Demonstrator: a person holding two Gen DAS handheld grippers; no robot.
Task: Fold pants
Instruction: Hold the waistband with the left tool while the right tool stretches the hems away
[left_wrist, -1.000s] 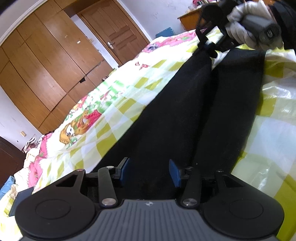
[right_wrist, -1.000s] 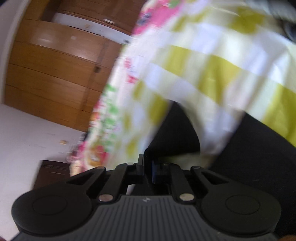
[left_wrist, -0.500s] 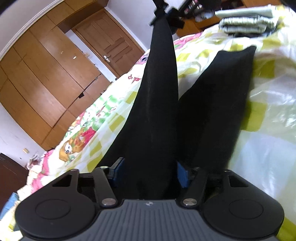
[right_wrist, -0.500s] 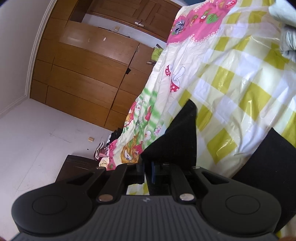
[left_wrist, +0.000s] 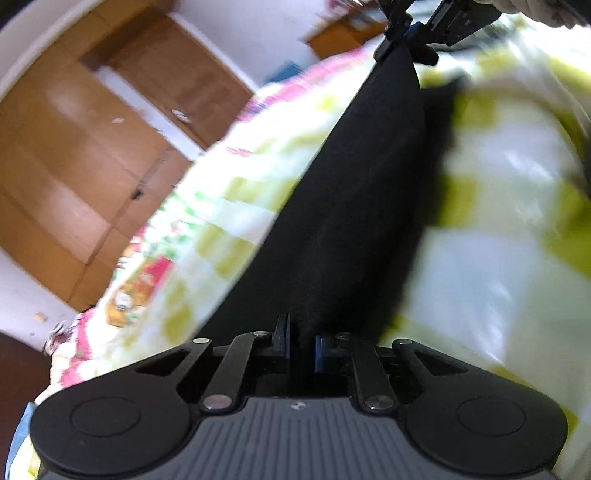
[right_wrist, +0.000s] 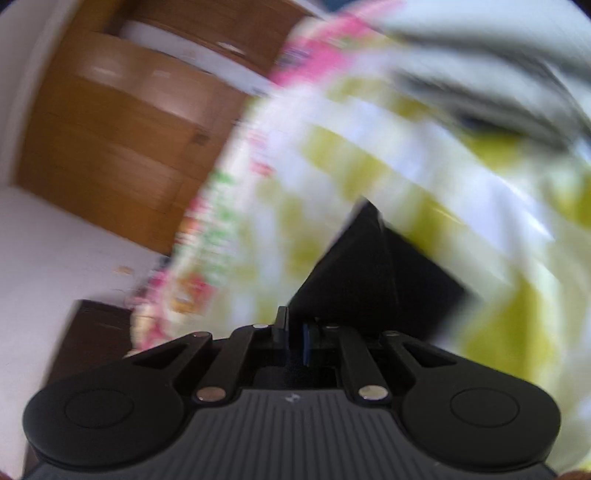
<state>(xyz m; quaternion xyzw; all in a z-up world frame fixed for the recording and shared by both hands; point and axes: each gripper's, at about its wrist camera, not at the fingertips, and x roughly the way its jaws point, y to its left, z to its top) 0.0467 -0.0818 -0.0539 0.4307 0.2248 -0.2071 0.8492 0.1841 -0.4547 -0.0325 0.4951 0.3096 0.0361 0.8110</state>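
Now both tools pinch the black pants (left_wrist: 354, 206) taut (bedspread (left_wrist: 498, 258) beneath).

1. My left gripper (left_wrist: 300, 345) shows as a black plastic body with a ribbed grey centre plate, two round black side discs, and silver pivot screws on the black link arms.
2. Its fingers (left_wrist: 283, 341) carry blue pads on their inner faces.
3. My right gripper (right_wrist: 295, 341) is built the same, with a small white emblem on the grey plate.
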